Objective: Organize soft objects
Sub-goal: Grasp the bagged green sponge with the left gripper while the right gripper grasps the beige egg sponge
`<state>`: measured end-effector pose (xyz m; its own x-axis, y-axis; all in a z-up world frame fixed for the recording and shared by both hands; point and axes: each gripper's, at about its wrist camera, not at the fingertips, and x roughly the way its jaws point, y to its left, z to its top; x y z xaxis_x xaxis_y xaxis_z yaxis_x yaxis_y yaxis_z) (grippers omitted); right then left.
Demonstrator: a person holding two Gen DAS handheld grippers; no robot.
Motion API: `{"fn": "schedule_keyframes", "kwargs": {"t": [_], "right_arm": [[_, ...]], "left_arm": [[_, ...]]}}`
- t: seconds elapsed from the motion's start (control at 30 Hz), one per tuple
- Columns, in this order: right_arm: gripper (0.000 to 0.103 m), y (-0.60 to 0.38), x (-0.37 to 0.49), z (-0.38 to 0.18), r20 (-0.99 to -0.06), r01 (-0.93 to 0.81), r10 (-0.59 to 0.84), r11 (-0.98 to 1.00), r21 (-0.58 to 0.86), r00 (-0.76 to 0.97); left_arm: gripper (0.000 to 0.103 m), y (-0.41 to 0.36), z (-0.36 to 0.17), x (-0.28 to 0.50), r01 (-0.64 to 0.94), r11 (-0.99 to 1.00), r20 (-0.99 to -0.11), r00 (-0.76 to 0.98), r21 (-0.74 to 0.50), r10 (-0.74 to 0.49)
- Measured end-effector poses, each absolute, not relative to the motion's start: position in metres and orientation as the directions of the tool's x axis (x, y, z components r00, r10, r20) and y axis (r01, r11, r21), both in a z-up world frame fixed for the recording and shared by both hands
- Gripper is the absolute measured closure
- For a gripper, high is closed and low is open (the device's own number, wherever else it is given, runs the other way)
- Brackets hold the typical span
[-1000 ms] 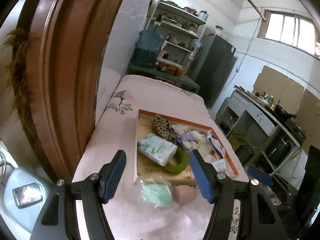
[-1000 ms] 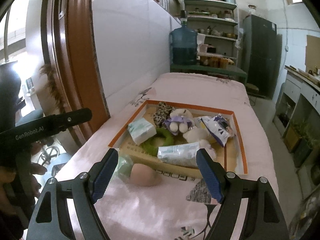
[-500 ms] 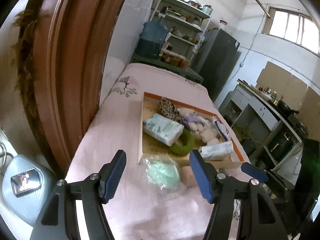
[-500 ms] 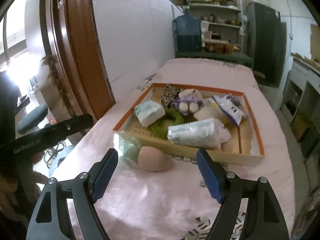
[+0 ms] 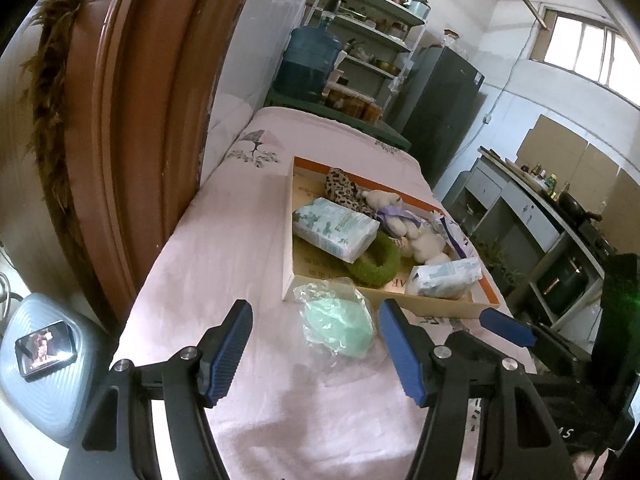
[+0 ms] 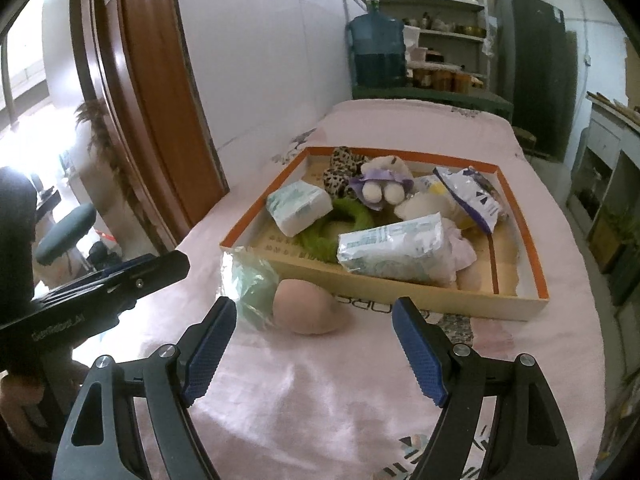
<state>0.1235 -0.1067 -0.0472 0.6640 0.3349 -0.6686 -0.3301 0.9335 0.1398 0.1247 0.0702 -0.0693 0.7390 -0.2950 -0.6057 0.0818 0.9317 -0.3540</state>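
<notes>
Beside box (image 6: pixel 400 306), pink sponge (image 6: pixel 306 308): right view only.

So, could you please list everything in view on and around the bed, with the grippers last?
Box: one, cardboard with orange rim, on pink bedsheet.
Tissue packs: two, white-green, inside box.
Green ring: one, in box.
Leopard-print item: one, box's far corner.
Plush toy: one, white and purple, in box.
Purple-white packet: one, in box.
Bagged green item: one, on sheet before box.
Pink sponge: one, beside it.
Water jug: one, blue, behind bed.
Left gripper: open, empty.
Right gripper: open, empty.
</notes>
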Motion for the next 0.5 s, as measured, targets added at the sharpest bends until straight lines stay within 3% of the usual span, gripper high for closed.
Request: {"fn": "schedule_keyframes", "kwargs": {"t": [0.5], "right_arm": [[0.021, -0.093, 0.165, -0.086, -0.725, -0.323, 0.352, 0.928, 0.186, 0.592]], "left_arm": [[0.038, 0.078, -0.086, 0.132, 0.059, 0.93, -0.635, 0.715, -0.364, -0.294]]}}
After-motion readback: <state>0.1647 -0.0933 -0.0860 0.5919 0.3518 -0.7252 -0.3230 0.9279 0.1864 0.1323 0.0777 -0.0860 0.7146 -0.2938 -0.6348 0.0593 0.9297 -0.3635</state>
